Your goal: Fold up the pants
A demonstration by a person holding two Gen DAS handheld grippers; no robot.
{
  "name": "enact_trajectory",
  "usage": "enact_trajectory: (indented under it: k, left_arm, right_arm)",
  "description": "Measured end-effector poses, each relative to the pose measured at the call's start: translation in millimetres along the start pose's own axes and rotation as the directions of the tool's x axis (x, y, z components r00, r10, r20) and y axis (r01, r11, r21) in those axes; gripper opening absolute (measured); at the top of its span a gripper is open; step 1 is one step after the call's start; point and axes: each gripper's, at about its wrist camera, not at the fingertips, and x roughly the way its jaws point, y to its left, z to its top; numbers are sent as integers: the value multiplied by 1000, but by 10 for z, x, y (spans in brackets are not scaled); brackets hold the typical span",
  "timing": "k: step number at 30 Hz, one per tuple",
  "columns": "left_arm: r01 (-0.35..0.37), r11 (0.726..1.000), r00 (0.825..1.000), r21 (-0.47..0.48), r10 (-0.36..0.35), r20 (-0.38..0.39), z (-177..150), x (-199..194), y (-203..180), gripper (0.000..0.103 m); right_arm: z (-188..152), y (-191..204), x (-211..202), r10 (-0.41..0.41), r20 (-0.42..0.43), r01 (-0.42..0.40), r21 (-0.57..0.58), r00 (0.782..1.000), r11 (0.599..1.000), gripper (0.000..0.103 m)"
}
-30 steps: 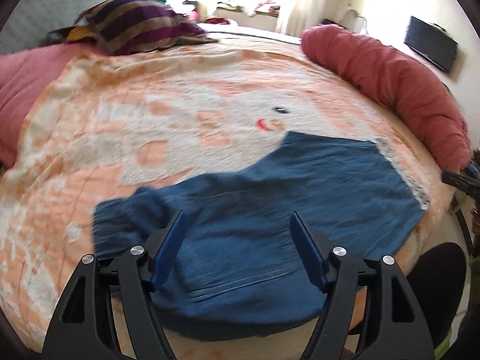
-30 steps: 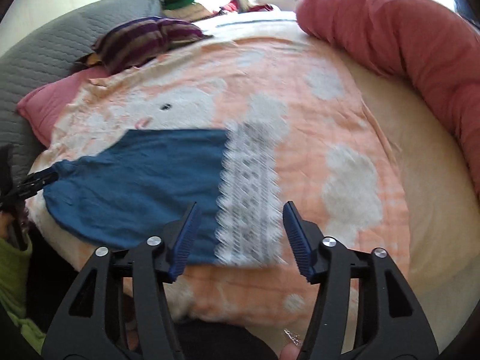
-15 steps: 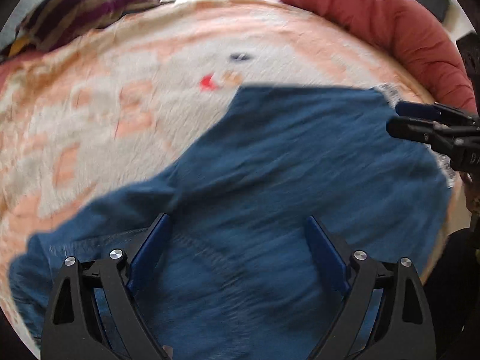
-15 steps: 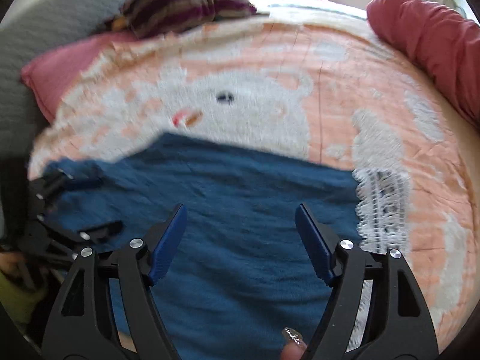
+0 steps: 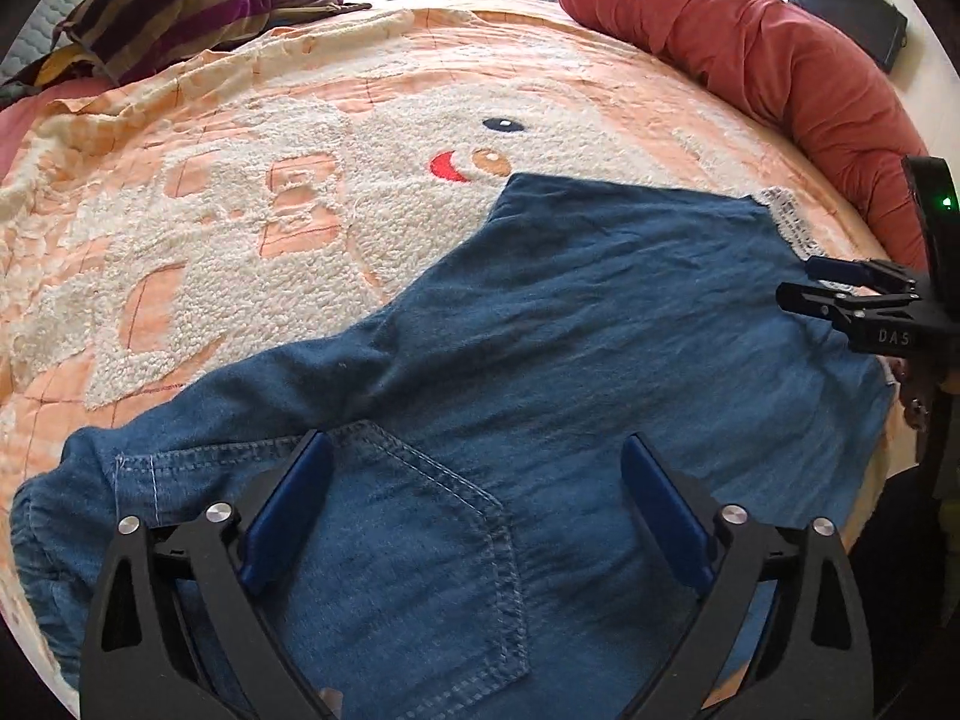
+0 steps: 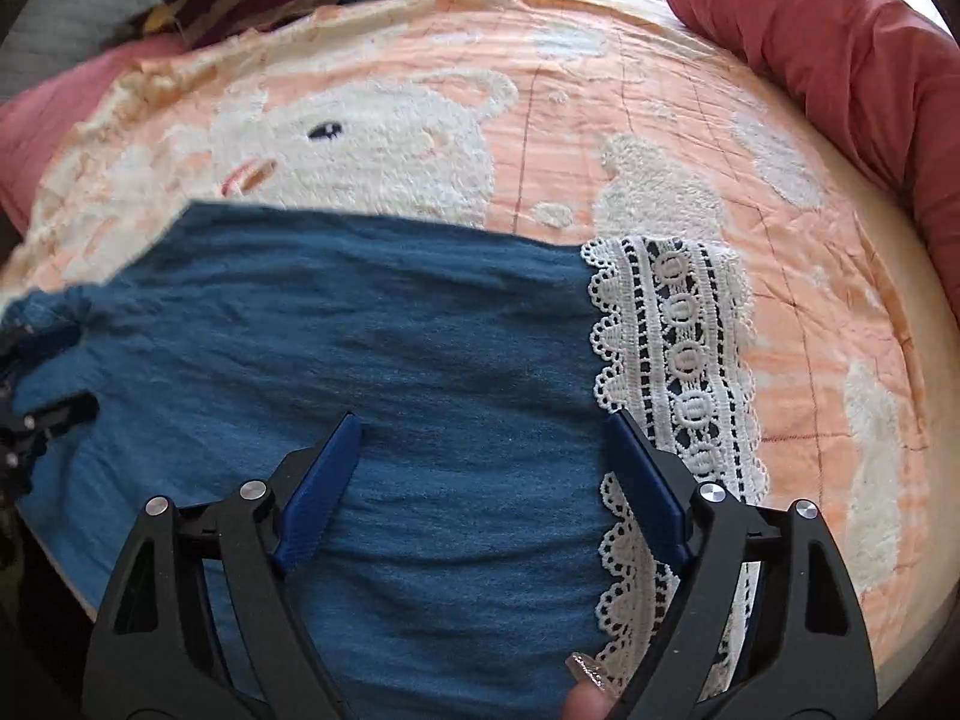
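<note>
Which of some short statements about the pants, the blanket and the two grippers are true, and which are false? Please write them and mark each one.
1. The blue denim pants lie spread on an orange blanket with a white bear. True.
2. The left gripper is clamped on the back pocket. False: its jaws have just been opening and stand wide over the pocket, with nothing pinched.
3. White lace trim edges the leg end near the right gripper. True.
4. The right gripper holds the lace. False: its jaws are open, one finger in front of the lace.
5. A green bolster lies along the bed's edge. False: the bolster is red.
</note>
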Motion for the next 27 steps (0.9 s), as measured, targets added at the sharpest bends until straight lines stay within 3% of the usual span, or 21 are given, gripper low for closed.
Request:
enact_trajectory:
  k: [9,17,22,27]
  left_arm:
    - [31,999,996,29,-33,86,13,-275,-153,98]
    - [31,999,992,31,-35,119,33,-370,-179,98]
    - [46,998,991,31,-49,122,44,-366,-219,98]
    - [43,997,991,70,-52,120,54,-348,-361,98]
  right_arm:
    - [45,-179,-411,29,162,-50,125,986,991,89]
    - [-89,-364,-845,-99,299,35,212,949,977,93]
    - [-287,-508,-999,-101,302,13,278,948,960,94]
    - [-465,-589,-1033,-46,235,-25,288,971,957,94]
